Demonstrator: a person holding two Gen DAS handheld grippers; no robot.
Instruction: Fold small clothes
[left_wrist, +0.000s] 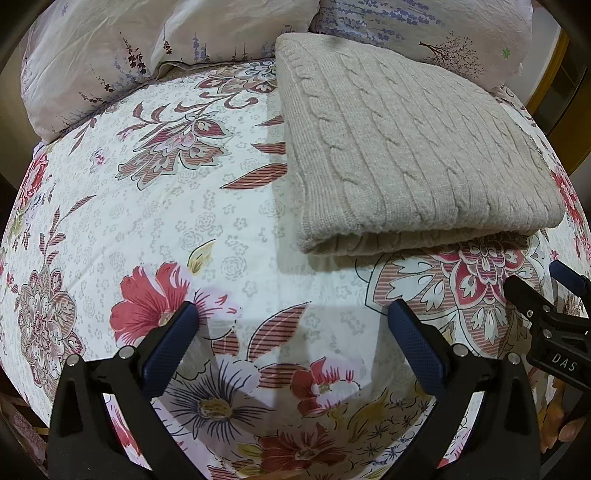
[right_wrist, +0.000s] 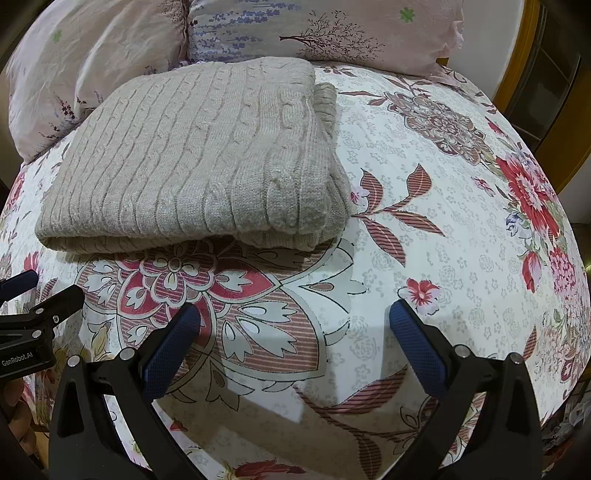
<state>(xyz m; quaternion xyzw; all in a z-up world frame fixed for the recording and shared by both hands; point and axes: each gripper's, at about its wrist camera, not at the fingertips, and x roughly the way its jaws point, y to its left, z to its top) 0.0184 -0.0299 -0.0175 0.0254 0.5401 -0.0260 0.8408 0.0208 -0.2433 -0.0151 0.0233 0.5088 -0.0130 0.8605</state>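
A beige cable-knit sweater (left_wrist: 402, 147) lies folded into a thick rectangle on the floral bedsheet (left_wrist: 229, 221). It also shows in the right wrist view (right_wrist: 192, 158), with a ribbed cuff sticking out at its far right corner. My left gripper (left_wrist: 293, 314) is open and empty, hovering over the sheet in front of the sweater's left corner. My right gripper (right_wrist: 295, 315) is open and empty, in front of the sweater's right corner. Each gripper shows at the edge of the other's view.
Two pale floral pillows (left_wrist: 147, 40) lie behind the sweater at the head of the bed, also in the right wrist view (right_wrist: 314, 33). A wooden frame (right_wrist: 535, 74) stands at the right. The sheet (right_wrist: 443, 221) stretches to the right of the sweater.
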